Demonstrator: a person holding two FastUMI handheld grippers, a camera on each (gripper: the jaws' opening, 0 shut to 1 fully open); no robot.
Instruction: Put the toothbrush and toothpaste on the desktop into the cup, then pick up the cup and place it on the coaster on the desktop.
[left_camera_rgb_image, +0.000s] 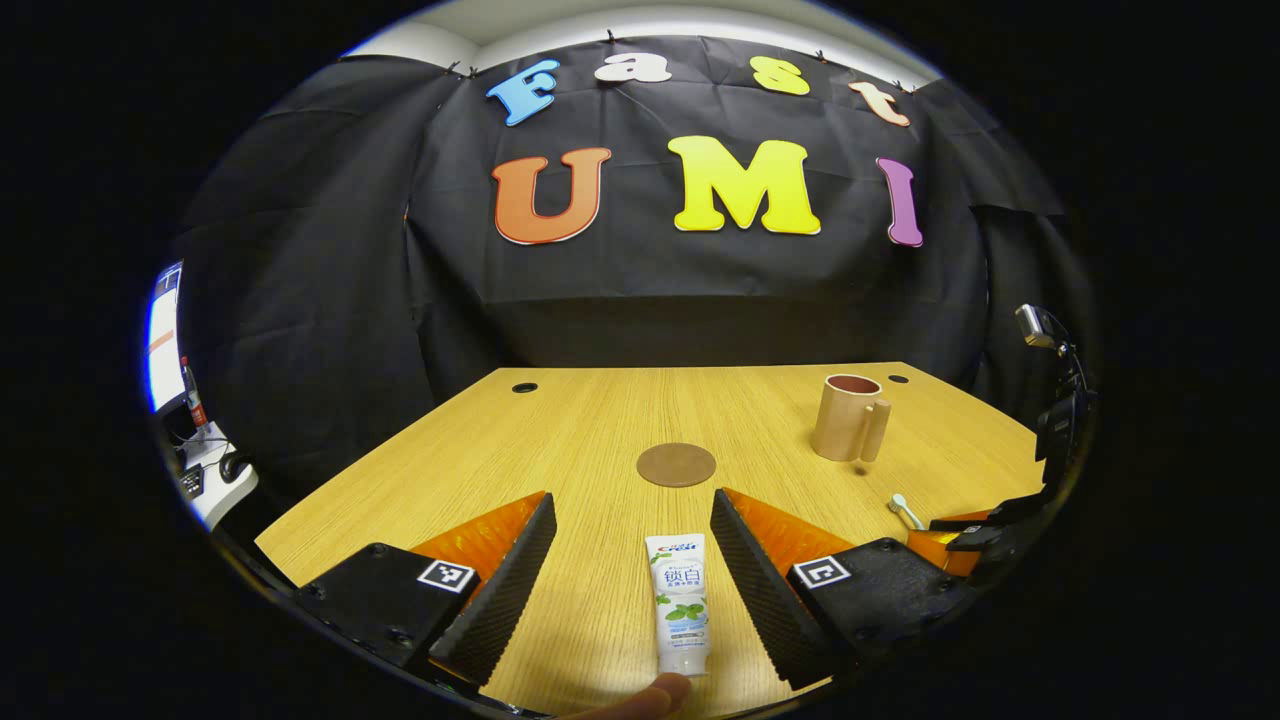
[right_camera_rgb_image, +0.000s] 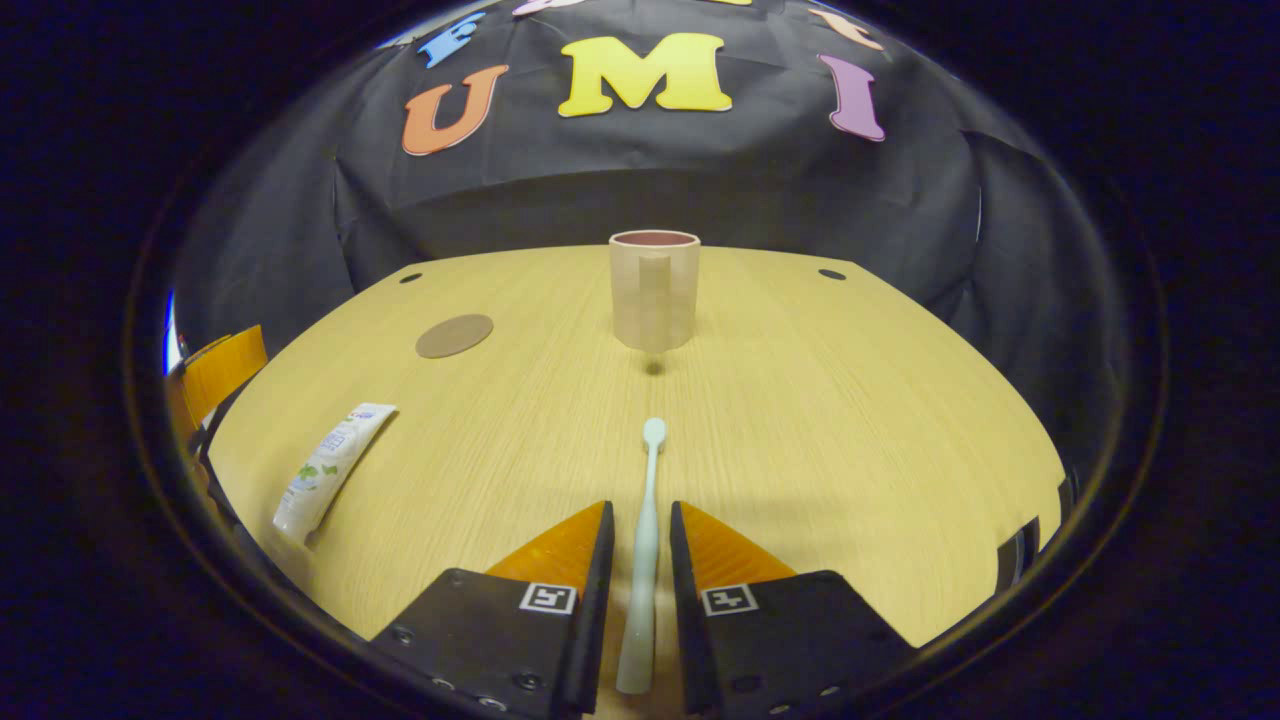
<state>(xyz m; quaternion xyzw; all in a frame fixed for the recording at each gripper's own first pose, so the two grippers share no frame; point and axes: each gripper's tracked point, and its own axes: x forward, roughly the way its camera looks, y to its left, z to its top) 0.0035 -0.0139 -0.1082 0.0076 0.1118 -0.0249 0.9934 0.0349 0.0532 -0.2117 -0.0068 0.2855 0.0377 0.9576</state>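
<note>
A white toothpaste tube (left_camera_rgb_image: 678, 600) lies flat on the wooden desk between the wide-apart fingers of my left gripper (left_camera_rgb_image: 633, 495), which is open and touches nothing. The tube (right_camera_rgb_image: 330, 465) also lies at the left in the right gripper view. A pale toothbrush (right_camera_rgb_image: 645, 520) rests on the desk, head pointing at the cup (right_camera_rgb_image: 654, 290). My right gripper (right_camera_rgb_image: 640, 515) straddles its handle with a narrow gap on each side. The beige cup (left_camera_rgb_image: 850, 417) stands upright at the back right. A round brown coaster (left_camera_rgb_image: 676, 465) lies just beyond the toothpaste.
The wooden desk (left_camera_rgb_image: 560, 420) has small cable holes near its back corners. In the left gripper view the right gripper (left_camera_rgb_image: 960, 535) sits at the right by the toothbrush head (left_camera_rgb_image: 905, 510). A person's fingertip (left_camera_rgb_image: 650, 695) shows at the near edge.
</note>
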